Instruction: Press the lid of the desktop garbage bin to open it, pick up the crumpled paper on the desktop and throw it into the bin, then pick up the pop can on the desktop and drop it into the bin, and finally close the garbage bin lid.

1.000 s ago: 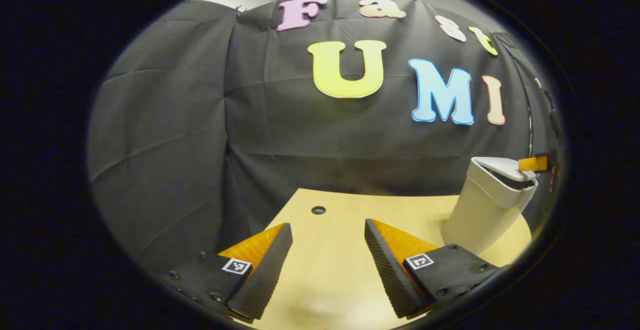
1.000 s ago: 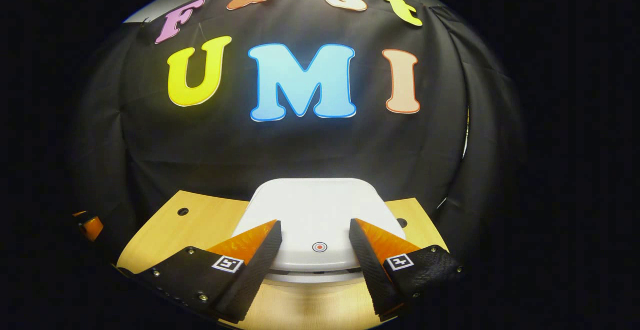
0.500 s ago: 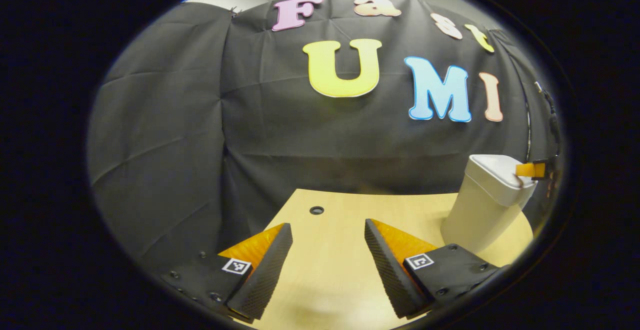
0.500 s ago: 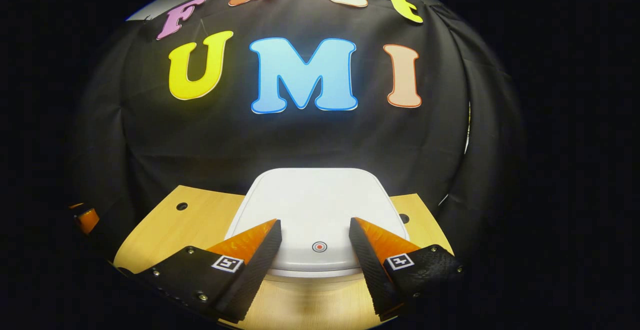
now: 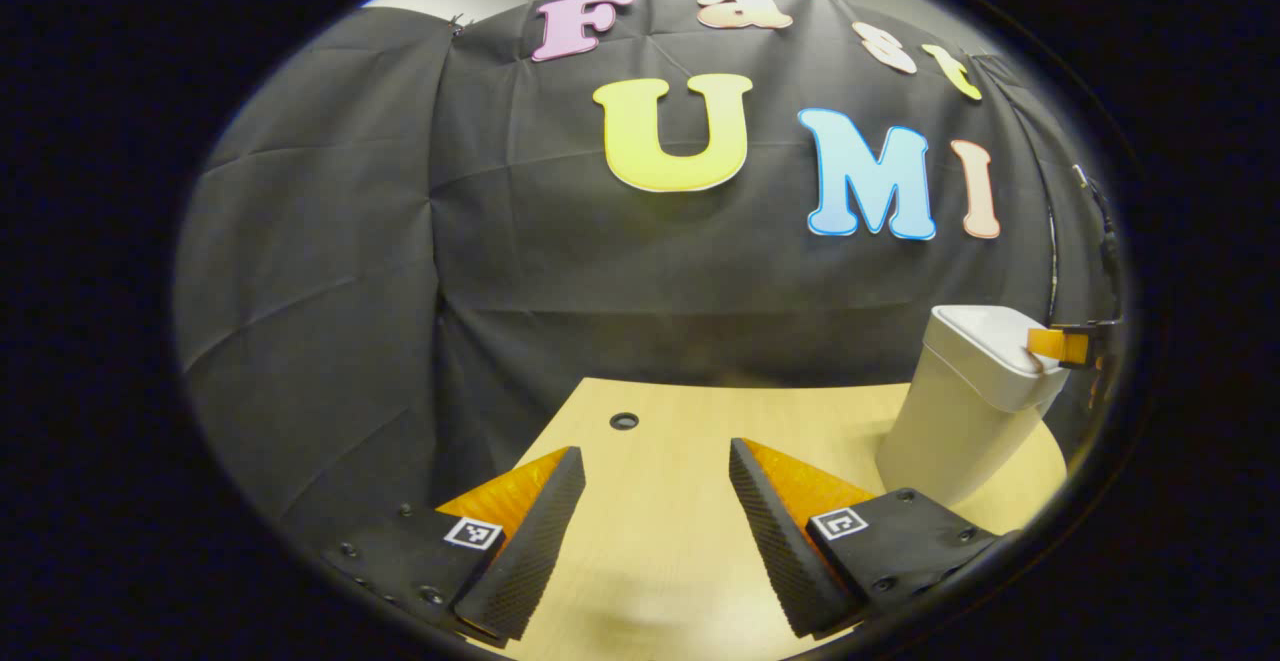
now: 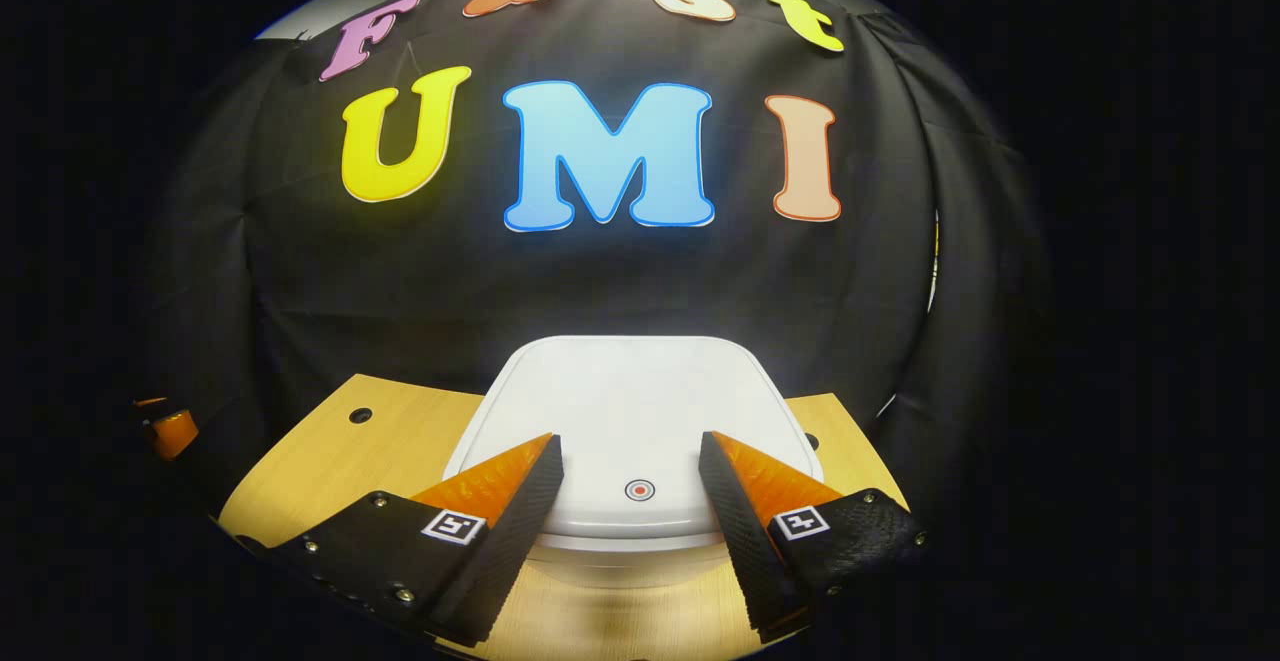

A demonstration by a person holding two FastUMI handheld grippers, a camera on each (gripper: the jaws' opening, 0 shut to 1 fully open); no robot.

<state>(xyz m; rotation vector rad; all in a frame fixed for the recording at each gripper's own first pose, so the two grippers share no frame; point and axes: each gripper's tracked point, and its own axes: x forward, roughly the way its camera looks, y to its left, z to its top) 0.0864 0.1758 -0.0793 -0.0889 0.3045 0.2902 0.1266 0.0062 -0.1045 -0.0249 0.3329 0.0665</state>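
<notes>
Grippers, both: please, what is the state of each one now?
Left gripper: open, holding nothing, above the table.
Right gripper: open, holding nothing, over the bin lid.

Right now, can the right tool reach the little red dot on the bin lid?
Probably yes. The right tool hangs open just above the bin lid, and the red dot sits in plain sight between its fingers with nothing over it.

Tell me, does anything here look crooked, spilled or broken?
Nothing stands out. The white bin stands upright on the wooden table, its lid flat and closed. The right tool hovers open above the lid's front edge; the left tool hangs open over bare tabletop. No spill or damage shows.
</notes>
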